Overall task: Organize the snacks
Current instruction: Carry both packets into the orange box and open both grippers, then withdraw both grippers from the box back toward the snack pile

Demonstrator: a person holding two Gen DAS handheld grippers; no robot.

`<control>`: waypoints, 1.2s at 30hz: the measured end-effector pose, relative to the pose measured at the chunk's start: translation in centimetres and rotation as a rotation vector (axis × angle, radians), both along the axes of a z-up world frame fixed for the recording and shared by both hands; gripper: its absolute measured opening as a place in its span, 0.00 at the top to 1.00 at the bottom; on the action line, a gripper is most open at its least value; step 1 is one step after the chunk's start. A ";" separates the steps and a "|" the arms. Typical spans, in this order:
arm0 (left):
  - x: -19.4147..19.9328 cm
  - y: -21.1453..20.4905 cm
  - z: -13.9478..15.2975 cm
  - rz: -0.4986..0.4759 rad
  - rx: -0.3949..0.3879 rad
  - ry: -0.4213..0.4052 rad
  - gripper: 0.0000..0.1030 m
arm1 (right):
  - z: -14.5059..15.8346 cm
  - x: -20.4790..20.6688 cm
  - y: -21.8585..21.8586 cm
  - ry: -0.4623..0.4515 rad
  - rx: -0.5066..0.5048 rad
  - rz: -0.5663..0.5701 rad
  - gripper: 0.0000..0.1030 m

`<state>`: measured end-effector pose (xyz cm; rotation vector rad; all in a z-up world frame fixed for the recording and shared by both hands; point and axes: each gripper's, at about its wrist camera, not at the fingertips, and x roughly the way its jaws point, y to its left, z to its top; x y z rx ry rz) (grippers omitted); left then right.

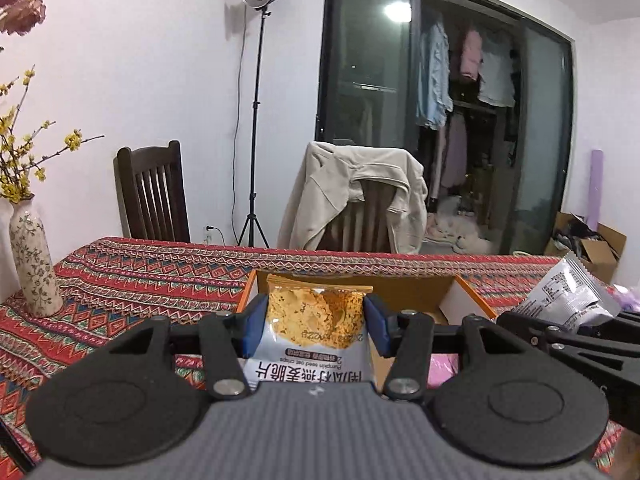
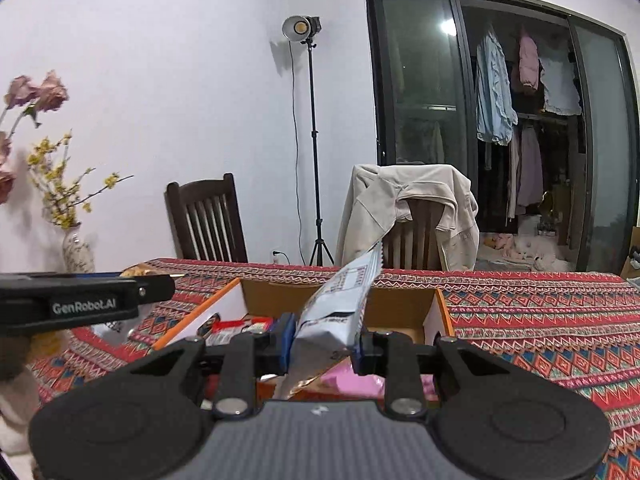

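Two light, crinkly packets rode above the surface's near edge: left tongs [image 1: 316, 326] clamping the oat-crisp packet [image 1: 314, 320] sideways, right tongs [image 2: 324, 346] pinching the silver packet [image 2: 340, 304]; fragile contents, grip seams.

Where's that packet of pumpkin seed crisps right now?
The pumpkin seed crisps packet sits pinched in the left gripper, held up above the open cardboard box on the patterned tablecloth.

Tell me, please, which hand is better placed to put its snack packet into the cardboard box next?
Probably the right. The right gripper holds its silver packet over the open cardboard box, already above its contents. The left gripper, holding the oat crisps packet, faces the box's left corner.
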<state>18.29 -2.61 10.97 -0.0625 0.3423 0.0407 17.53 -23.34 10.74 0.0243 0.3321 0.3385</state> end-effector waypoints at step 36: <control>6.7 2.1 -5.4 0.087 -0.028 -0.030 0.00 | -6.7 9.0 0.6 0.079 -0.016 -0.110 0.00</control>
